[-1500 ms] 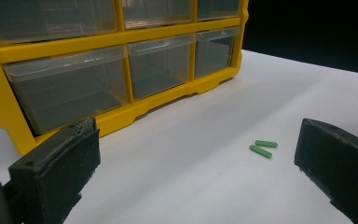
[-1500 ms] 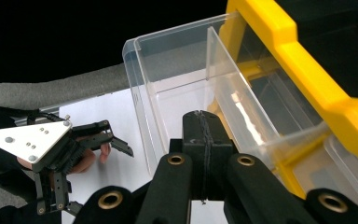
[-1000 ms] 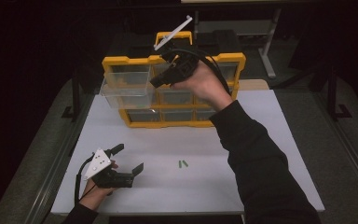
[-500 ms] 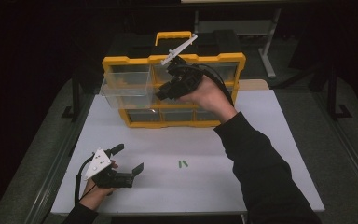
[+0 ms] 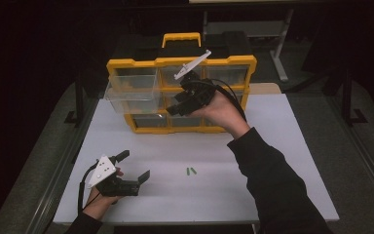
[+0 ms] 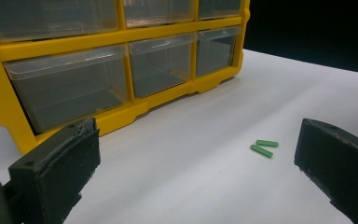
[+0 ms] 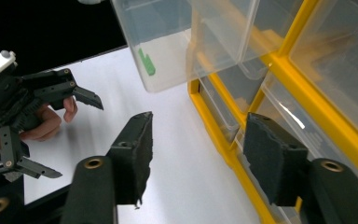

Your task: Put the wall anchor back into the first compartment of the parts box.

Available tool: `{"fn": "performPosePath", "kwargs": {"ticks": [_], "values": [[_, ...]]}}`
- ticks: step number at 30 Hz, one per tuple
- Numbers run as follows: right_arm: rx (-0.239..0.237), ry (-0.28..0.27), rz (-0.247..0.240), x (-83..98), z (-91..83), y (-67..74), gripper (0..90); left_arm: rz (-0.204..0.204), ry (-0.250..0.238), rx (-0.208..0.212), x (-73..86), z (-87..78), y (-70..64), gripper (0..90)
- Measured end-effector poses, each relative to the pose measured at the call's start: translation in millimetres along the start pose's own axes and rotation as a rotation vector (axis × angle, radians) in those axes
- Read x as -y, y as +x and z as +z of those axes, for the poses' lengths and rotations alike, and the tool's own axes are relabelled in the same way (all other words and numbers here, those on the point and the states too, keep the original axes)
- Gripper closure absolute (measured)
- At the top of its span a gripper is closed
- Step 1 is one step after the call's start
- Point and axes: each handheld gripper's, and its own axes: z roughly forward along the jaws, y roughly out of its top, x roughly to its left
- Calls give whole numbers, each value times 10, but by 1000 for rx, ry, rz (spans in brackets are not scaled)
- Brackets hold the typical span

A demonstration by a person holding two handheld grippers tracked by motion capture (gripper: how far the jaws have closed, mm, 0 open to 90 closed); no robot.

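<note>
The right gripper (image 5: 175, 108), jaws just opening and empty, hangs near the pulled-out clear drawer (image 5: 129, 95) holding one green peg (image 7: 146, 62); a careless move could knock that drawer from the yellow organizer (image 5: 182, 62). The left gripper (image 5: 134, 168) rests released; two green pegs (image 5: 190, 171) lie on the white table (image 5: 282, 146). The room is dark.

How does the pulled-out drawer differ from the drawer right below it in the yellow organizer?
The pulled-out drawer juts forward from the yellow organizer; the drawer below sits pushed in flush. In the right gripper view, the pulled-out drawer holds a green piece; the lower one looks empty. Both are clear plastic.
</note>
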Motion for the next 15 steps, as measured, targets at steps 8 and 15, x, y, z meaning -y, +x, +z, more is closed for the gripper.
{"fn": "performPosePath", "kwargs": {"ticks": [8,15], "values": [[23,-3,-1,151,68,20,301,3,1,2,-3,-4,-3,0],[14,-8,1,322,135,19,293,-1,8,-3,1,-13,7,0]]}}
